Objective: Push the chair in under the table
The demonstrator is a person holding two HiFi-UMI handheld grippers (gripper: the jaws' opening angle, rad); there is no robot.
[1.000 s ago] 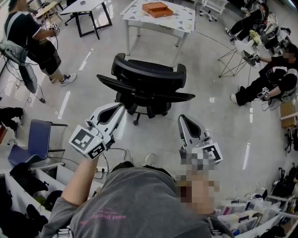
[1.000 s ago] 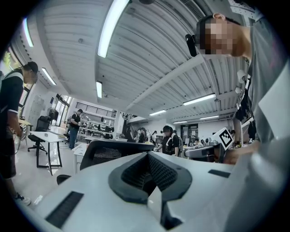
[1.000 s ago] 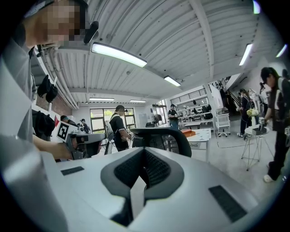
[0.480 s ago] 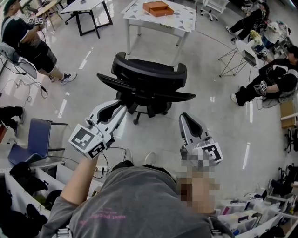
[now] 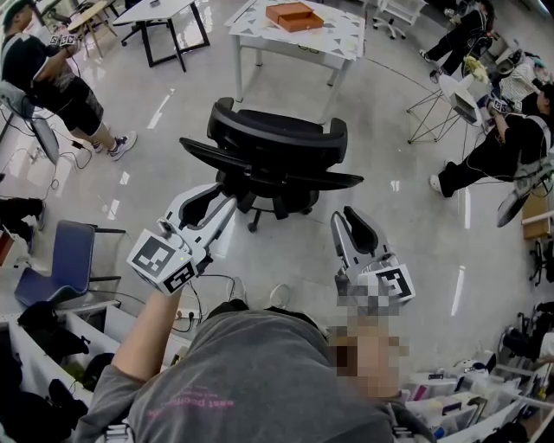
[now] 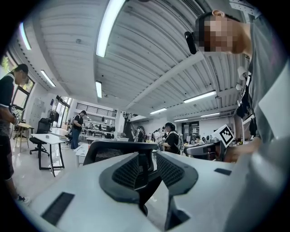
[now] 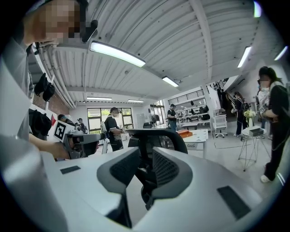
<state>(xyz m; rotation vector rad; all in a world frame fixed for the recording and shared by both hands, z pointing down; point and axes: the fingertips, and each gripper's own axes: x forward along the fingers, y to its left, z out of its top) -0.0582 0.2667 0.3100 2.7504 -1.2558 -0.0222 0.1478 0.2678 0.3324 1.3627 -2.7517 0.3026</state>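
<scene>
A black office chair (image 5: pixel 277 143) stands on the grey floor, a gap of floor away from the white table (image 5: pixel 339 45) that bears an orange tray (image 5: pixel 293 16). My left gripper (image 5: pixel 227 199) points at the chair's near left side. My right gripper (image 5: pixel 351 216) hangs just off its near right side. Both sets of jaws have just been opening and stand apart, with nothing between the pads. The left gripper view frames the chair's backrest (image 6: pixel 113 152) beyond my left gripper (image 6: pixel 147 168). In the right gripper view the chair (image 7: pixel 156 136) shows past my right gripper (image 7: pixel 146 166).
A blue chair (image 5: pixel 74 255) stands at the left, with cluttered shelves (image 5: pixel 52 346) along the near edge. A person (image 5: pixel 52 73) stands at the far left and others (image 5: pixel 511 143) sit at the right. A black-legged table (image 5: pixel 164 13) is at the back left.
Both grippers' jaws have spread apart from shut while the hands stayed put. The chair has not moved. The bystanders at the left and right have shifted.
</scene>
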